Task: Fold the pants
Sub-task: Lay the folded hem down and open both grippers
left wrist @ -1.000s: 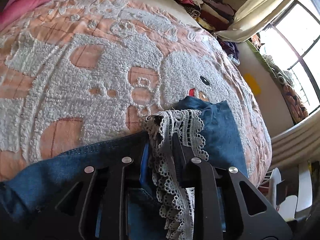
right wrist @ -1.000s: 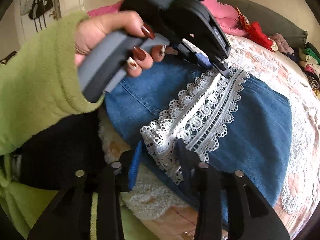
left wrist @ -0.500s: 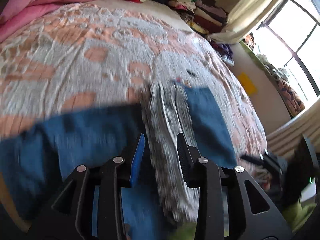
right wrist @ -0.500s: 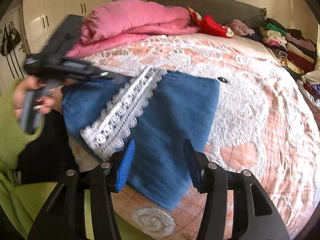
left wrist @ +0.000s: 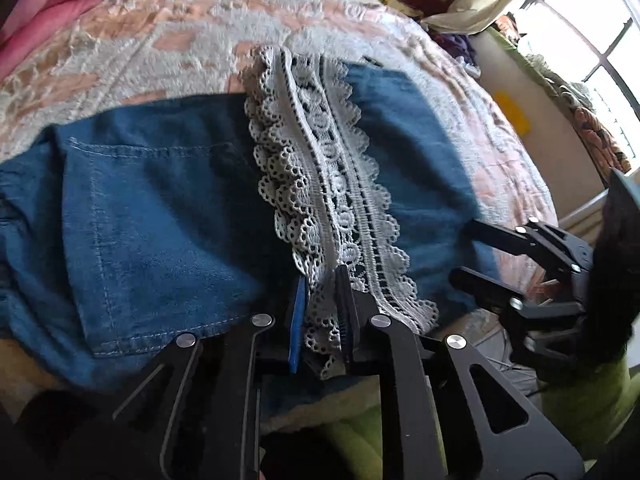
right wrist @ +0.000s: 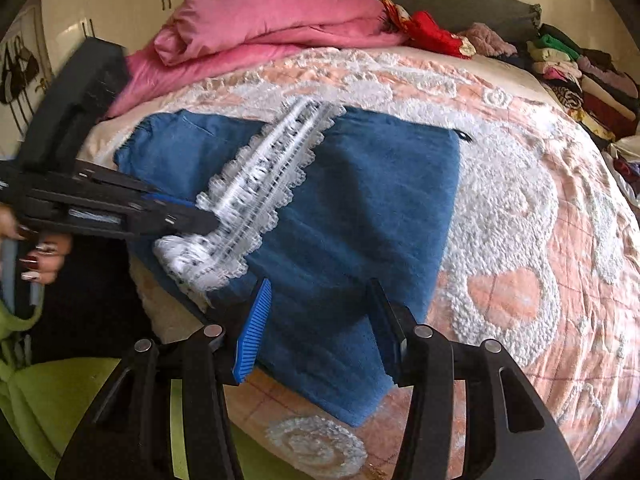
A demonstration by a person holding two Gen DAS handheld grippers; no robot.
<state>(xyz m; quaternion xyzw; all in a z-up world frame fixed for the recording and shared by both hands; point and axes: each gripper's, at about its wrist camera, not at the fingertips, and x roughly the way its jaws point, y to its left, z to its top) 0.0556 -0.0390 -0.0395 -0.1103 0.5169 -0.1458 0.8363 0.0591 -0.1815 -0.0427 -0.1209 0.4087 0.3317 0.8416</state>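
Observation:
Blue denim pants lie folded on the bed, and a white lace trim runs across them. In the left wrist view the denim shows a back pocket, while the lace runs down into my left gripper. Its jaws are closing, with the near end of the lace bunched between the pads. From the right wrist view that left gripper reaches in from the left at the lace's near end. My right gripper stands open above the near edge of the denim, holding nothing. It also shows at the right as the right gripper.
The pants rest on a pink and white tufted bedspread. A pink duvet and a red garment lie at the head of the bed. Stacked folded clothes line the far right. A green sleeve is at lower left.
My left gripper let the lace go, drew back toward the bed's near edge and took the lace's near end. My right gripper released the lace, opened wider and shifted right over the denim.

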